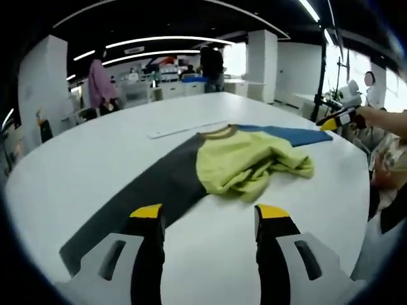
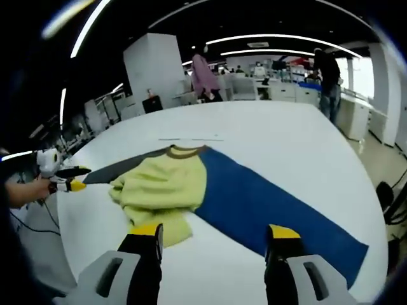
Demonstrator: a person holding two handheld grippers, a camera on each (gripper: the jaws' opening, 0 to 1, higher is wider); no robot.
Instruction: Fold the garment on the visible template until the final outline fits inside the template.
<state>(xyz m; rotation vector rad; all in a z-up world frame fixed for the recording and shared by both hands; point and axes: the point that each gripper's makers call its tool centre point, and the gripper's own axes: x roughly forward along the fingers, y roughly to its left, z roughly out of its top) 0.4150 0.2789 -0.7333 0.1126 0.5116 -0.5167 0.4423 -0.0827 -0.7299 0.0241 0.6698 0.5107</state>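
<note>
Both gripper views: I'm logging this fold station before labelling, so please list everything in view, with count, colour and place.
Crumpled yellow-green shirt with tan collar: one, bunched on the template's middle.
Long flat template strip, dark grey half and blue half: one, across the table under the shirt.
Round white table: one, under everything.
Thin pale strip: one, on the table beyond the collar.
People in the background: one in pink, one in dark clothes, standing beyond the table.
White pillars: several, in the room behind.
Left gripper: black jaws, yellow tips, open, short of the shirt.
Right gripper: same colours, open, at the shirt's near edge.
</note>
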